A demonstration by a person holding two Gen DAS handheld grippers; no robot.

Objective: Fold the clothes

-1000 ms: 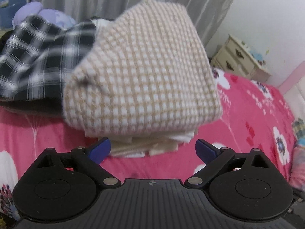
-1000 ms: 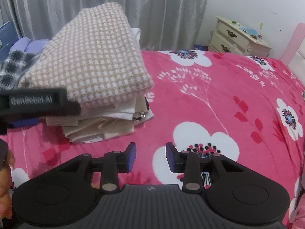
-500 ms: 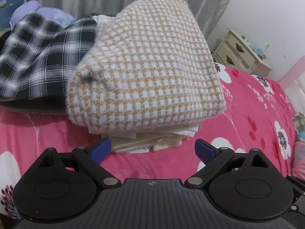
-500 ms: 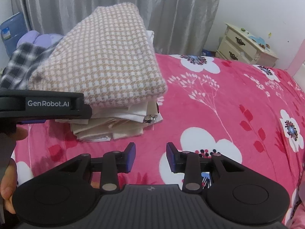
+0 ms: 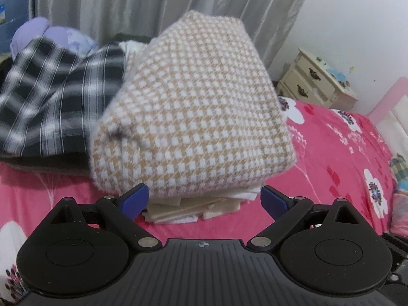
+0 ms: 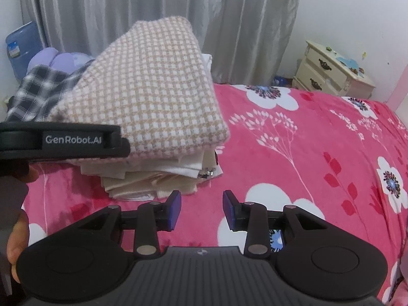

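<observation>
From your left wrist view, the left claw [image 5: 204,200] stands wide open and empty, just short of the houndstooth garment [image 5: 193,117] topping the folded stack [image 5: 193,207] on the pink bed [image 5: 339,158]. The plaid shirt [image 5: 51,107] lies heaped beside it; if that is your next piece, reach around the stack rather than across it. From your right wrist view, the right claw [image 6: 202,210] is partly open, holding nothing, over bare bedspread. The wide clear stretch of bed to the right gives room to spread a garment; the nightstand [image 6: 331,74] sits well apart.
</observation>
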